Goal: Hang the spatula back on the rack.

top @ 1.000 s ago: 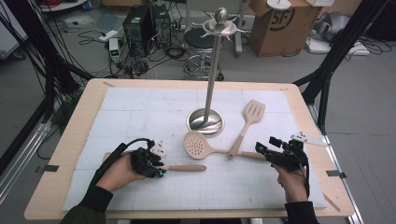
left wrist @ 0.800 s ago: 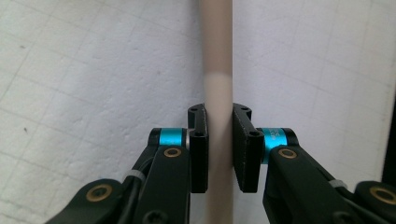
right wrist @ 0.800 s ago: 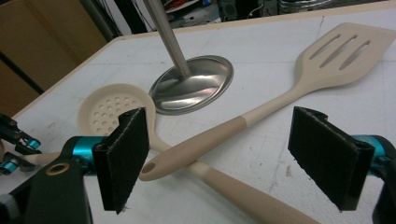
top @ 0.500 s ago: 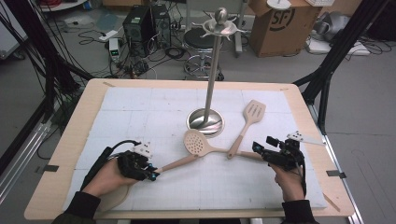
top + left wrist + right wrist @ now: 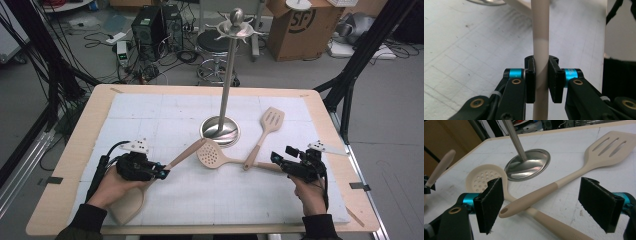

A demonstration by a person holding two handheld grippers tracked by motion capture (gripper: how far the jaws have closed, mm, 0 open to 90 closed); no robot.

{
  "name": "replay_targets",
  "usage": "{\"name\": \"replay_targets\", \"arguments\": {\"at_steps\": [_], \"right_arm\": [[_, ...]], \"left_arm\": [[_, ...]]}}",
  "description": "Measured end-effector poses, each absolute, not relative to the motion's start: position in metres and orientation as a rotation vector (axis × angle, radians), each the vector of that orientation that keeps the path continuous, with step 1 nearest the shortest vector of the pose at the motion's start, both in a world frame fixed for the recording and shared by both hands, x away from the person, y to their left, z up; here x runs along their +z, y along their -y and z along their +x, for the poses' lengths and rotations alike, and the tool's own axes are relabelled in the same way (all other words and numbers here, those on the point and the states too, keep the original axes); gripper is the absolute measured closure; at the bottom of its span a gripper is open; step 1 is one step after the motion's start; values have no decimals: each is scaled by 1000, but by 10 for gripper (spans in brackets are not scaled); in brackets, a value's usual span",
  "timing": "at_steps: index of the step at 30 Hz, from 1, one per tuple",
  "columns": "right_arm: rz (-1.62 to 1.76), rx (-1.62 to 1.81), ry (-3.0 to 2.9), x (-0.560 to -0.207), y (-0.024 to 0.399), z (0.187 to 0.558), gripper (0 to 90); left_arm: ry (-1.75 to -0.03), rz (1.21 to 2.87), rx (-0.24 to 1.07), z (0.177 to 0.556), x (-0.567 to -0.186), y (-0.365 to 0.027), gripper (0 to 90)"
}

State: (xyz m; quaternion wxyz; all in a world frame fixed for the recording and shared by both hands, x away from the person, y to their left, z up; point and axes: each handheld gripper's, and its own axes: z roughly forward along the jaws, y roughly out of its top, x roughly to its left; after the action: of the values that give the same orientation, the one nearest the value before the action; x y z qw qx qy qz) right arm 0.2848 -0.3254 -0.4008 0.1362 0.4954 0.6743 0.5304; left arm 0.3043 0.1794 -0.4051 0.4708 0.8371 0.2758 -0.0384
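Jaws of your left gripper are clamping the beige spoon-like utensil's handle at lower left; lifting is under way, hanging on the steel stand comes next. Right gripper is waiting open over the crossed beige slotted spatula.

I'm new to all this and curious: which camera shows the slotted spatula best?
The right gripper view: the slotted spatula lies close, slots clear, handle crossing the skimmer. The high view shows it whole but small.
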Motion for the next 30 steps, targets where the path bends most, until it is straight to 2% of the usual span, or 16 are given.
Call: {"name": "replay_targets", "arguments": {"at_steps": [18,30], "right_arm": [[1422,1523,-1986,-405,320,287,195],[1421,1514,-1984,-404,321,287,195]], "left_arm": [[-646,1710,-89,318,-385,-154,784],[-602,1491,36,323,-358,-129,785]]}}
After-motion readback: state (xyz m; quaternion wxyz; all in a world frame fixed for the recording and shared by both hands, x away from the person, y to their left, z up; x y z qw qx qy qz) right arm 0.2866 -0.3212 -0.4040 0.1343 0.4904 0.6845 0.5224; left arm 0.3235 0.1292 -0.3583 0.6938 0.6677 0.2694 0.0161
